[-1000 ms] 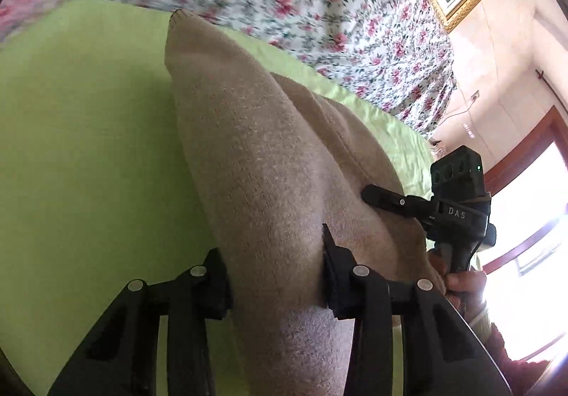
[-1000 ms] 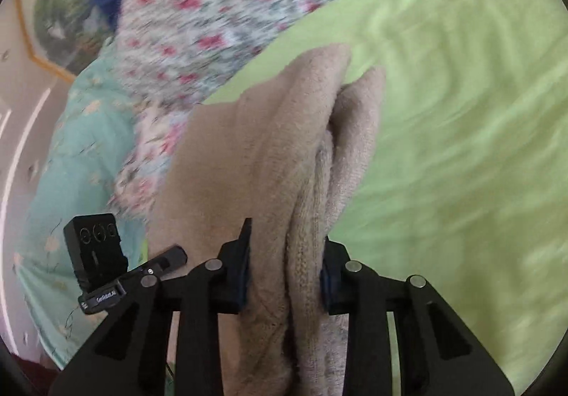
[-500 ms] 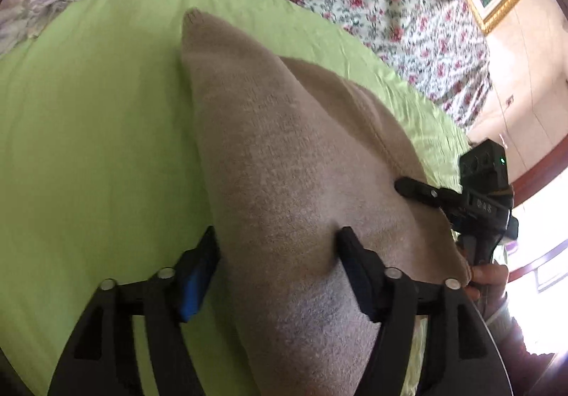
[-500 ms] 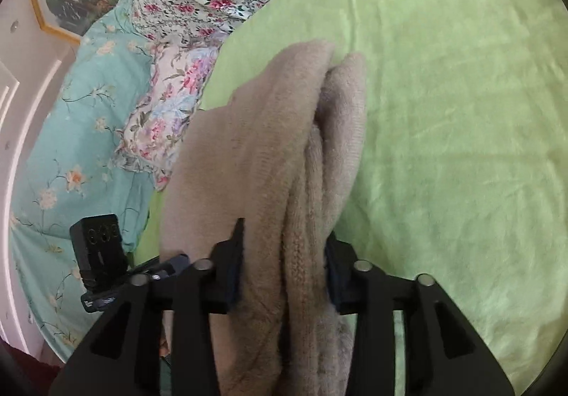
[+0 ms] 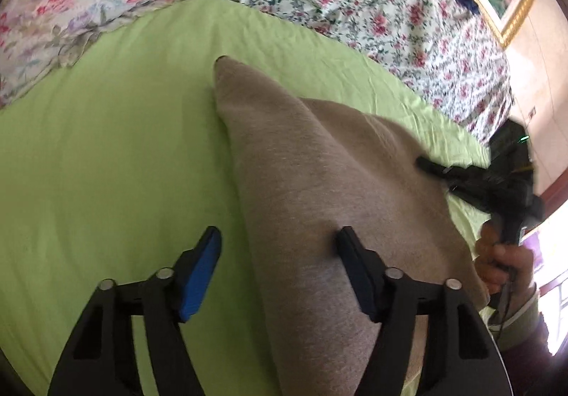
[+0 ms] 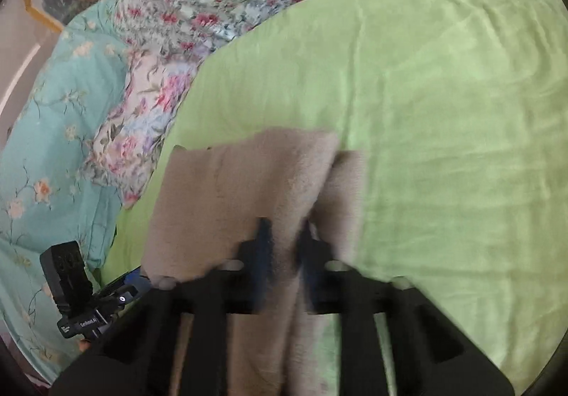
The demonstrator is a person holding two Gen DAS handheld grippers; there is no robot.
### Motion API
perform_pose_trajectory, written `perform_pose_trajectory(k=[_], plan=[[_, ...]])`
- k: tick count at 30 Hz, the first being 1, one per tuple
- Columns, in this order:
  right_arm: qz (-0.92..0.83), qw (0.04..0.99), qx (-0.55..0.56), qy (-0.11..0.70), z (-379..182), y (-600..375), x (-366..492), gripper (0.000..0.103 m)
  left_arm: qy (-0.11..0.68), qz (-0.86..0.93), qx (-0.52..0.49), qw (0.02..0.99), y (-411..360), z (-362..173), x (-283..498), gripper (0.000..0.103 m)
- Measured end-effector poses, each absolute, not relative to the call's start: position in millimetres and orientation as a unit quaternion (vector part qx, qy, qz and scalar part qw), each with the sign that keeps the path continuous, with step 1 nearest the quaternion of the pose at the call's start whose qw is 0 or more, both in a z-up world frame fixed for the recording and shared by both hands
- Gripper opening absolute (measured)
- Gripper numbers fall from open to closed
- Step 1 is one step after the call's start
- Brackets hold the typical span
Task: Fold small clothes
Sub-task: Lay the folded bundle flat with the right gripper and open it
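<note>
Much bare green sheet around garment

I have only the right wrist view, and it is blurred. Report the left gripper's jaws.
Observer: The left gripper is open. Its jaws have just opened wide, then closed a little, with the edge of the beige garment between them, unpinched.
Operator: Say which finger touches the cloth.
Observer: Only the black finger. The blue-padded finger stands clear over the green sheet.
Operator: Now check my gripper from that side.
Observer: A hand grips the handle of the right gripper at the garment's right edge.
</note>
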State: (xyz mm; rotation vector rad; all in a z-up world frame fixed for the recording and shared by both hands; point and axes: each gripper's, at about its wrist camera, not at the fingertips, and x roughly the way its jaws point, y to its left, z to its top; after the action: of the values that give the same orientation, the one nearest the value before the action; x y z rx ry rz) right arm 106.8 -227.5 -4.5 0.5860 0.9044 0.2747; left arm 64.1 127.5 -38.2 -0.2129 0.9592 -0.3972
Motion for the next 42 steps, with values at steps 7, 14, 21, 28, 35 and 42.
perform_pose_trajectory(k=[7,14,21,28,35,42], plan=[[0.097,0.857,0.275,0.425,-12.2,-240.5,71.6,0.009,0.467,-0.197,-0.062,0.860,111.7,-51.7,59.4,0.065],[0.063,0.853,0.247,0.456,-27.0,-233.0,81.3,0.010,0.468,-0.191,-0.041,0.862,111.0,-45.8,50.4,0.065],[0.053,0.869,0.244,0.427,15.3,-234.1,46.9,0.014,0.436,-0.220,-0.032,0.872,114.0,-15.7,14.0,0.058],[0.136,0.869,0.256,0.402,35.9,-193.7,4.9,0.014,0.406,-0.306,-0.056,0.859,102.7,0.2,-23.5,0.058],[0.110,0.859,0.228,0.444,-2.0,-184.7,-11.5,0.014,0.460,-0.307,-0.054,0.832,97.0,-38.1,-28.8,0.040],[0.082,0.853,0.249,0.451,-31.7,-210.2,-40.7,0.010,0.466,-0.298,-0.035,0.832,101.2,-60.3,-44.6,0.039]])
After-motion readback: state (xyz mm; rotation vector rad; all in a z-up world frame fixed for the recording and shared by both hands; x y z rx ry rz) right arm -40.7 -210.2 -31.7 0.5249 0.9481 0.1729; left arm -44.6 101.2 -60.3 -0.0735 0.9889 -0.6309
